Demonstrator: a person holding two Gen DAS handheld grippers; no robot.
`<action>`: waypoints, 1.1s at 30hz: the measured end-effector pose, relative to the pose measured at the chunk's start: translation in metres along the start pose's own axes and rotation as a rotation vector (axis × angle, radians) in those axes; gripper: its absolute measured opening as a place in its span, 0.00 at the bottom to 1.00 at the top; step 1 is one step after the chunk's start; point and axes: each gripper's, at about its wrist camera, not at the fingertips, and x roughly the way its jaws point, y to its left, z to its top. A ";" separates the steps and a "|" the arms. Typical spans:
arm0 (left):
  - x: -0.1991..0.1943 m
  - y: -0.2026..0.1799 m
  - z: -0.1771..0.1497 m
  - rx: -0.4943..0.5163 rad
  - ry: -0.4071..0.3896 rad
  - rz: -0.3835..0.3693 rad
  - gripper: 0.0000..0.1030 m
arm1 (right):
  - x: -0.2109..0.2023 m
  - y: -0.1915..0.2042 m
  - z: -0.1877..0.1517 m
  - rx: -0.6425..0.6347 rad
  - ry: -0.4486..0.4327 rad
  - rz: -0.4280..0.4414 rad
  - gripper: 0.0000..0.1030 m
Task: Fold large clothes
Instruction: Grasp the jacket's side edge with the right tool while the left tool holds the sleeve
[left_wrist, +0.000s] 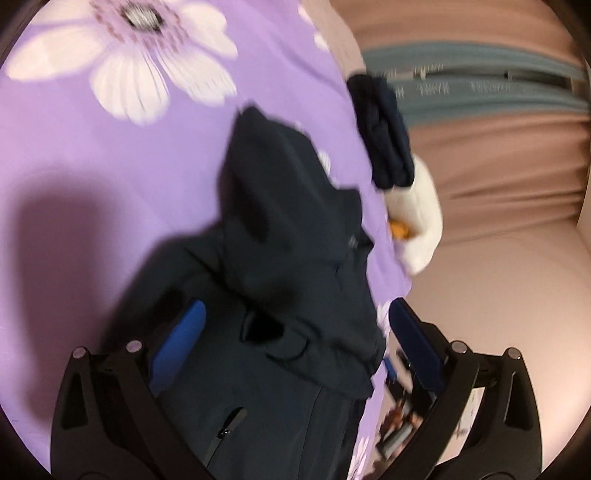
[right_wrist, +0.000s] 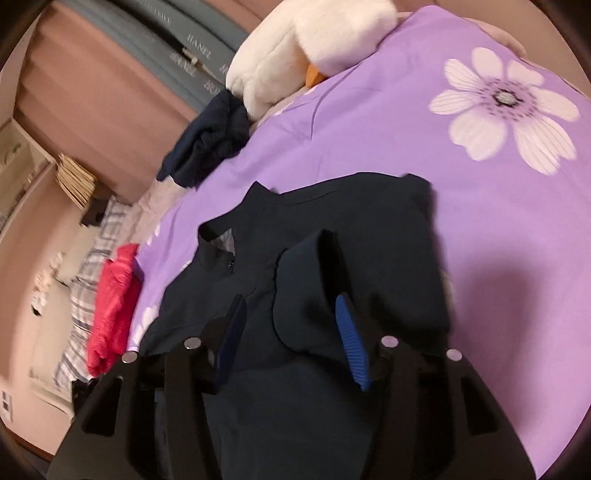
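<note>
A large dark navy jacket (left_wrist: 288, 280) lies on a purple flowered bedsheet (left_wrist: 110, 166). In the left wrist view its sleeve or hood end is bunched, and a zip pocket shows near the bottom. My left gripper (left_wrist: 295, 325) is open, its blue pads wide apart just above the jacket, holding nothing. In the right wrist view the same jacket (right_wrist: 332, 236) shows its collar and a folded-over sleeve. My right gripper (right_wrist: 291, 317) is open over the jacket, with a fold of fabric rising between the pads, not pinched.
A small dark navy garment (right_wrist: 207, 144) lies bunched at the bed edge beside a white plush toy (right_wrist: 295, 44) with an orange beak. A red garment (right_wrist: 114, 302) lies on a checked cloth at the left. Pink wall and a grey headboard lie beyond.
</note>
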 end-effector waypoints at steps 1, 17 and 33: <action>0.007 0.001 -0.001 0.003 0.015 0.011 0.98 | 0.006 0.001 0.002 -0.001 0.013 -0.006 0.50; -0.004 0.021 0.011 -0.004 -0.154 0.049 0.23 | -0.026 -0.002 -0.011 -0.068 -0.056 0.139 0.04; -0.039 -0.006 0.022 0.124 -0.085 0.127 0.75 | -0.039 -0.017 -0.046 -0.111 0.059 0.012 0.39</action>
